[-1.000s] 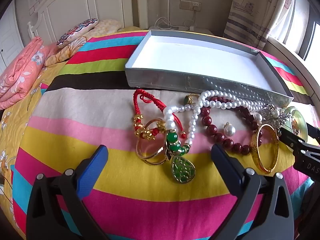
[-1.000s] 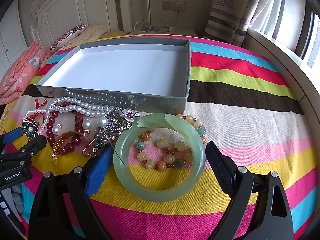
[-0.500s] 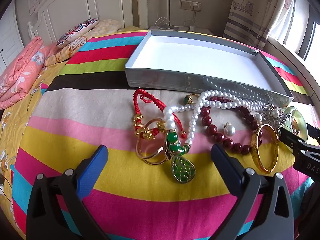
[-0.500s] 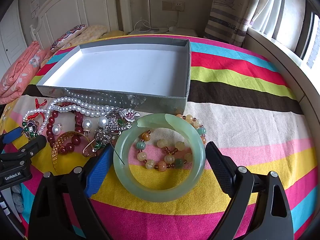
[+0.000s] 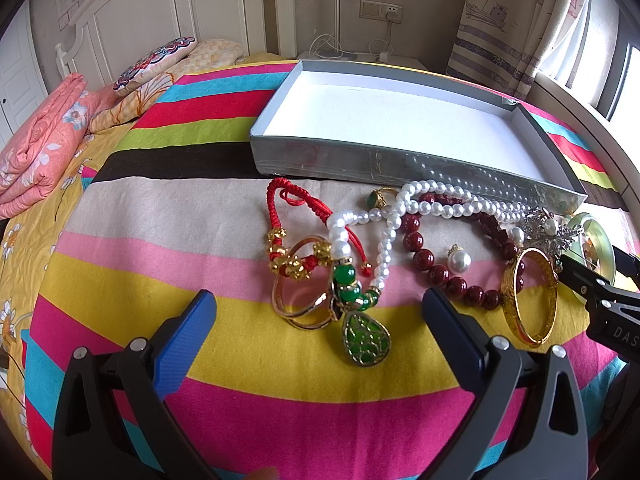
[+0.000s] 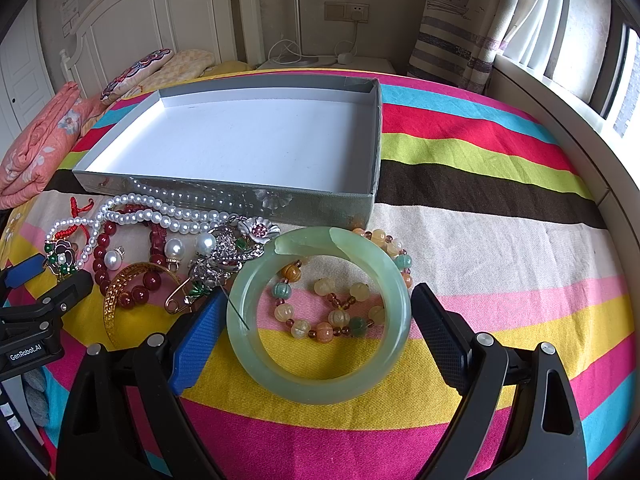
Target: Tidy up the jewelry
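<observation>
A heap of jewelry lies on a striped bedspread before an empty silver box [image 5: 360,164] [image 6: 224,196]. My left gripper [image 5: 320,312] is open, its jaws either side of a green pendant [image 5: 366,340] and gold rings [image 5: 304,300]. A pearl necklace [image 5: 440,208], dark red bead bracelet [image 5: 436,272], red cord bracelet [image 5: 280,216] and gold bangle [image 5: 532,300] lie nearby. My right gripper [image 6: 316,312] is open around a pale green jade bangle [image 6: 320,380], which rings a beaded bracelet [image 6: 320,328]. A silver brooch [image 6: 224,256] lies left of it.
Folded pink quilts [image 5: 36,152] and pillows [image 5: 156,64] lie at the bed's far left. A white headboard [image 5: 160,12], a wall socket [image 5: 380,10] and curtains [image 5: 512,28] stand behind. A window ledge [image 6: 560,104] runs along the right.
</observation>
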`<state>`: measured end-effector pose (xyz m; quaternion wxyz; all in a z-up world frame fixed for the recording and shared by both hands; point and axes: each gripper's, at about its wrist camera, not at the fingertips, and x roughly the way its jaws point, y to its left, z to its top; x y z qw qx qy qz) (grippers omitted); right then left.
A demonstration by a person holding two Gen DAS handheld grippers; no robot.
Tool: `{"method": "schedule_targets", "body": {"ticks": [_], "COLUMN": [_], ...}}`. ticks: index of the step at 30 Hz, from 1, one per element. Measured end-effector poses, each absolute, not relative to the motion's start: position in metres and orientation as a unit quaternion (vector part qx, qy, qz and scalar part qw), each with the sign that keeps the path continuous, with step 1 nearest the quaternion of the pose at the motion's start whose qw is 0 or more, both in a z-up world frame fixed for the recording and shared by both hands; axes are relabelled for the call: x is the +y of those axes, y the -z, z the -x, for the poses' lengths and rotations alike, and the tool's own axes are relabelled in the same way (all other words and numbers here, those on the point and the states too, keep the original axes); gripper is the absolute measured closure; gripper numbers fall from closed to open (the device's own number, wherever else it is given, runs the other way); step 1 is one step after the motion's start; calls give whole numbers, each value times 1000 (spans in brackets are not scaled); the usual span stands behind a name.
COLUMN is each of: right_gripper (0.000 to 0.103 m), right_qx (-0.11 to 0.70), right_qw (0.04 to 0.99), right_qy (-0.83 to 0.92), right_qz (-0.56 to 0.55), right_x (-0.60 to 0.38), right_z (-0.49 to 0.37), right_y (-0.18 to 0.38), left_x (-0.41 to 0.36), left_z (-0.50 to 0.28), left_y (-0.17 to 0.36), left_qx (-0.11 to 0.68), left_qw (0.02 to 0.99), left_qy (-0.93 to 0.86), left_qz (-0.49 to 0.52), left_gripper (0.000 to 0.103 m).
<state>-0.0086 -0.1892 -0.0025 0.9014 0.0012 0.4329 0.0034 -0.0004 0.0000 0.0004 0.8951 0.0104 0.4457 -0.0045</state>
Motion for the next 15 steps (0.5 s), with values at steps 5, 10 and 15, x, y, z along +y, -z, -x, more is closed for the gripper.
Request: {"method": "schedule_targets", "body": {"ticks": [5, 10, 15], "right_gripper": [15, 15, 15], "right_qx": [433, 434, 435], "right_qw": [901, 901, 900], "right_qy": [-2, -3, -5], "right_qz": [-1, -2, -2], "right_x": [-188, -185, -190], "right_z": [12, 11, 16], "right_y": [1, 1, 1], "left_x": [0, 0, 0], "left_z": [0, 0, 0], "left_y": [0, 0, 0], "left_qx": [446, 446, 446], "left_qw": [895, 895, 895], "left_qy": [5, 5, 5], "left_qz": [-10, -10, -10], "left_gripper": [2, 2, 2]}}
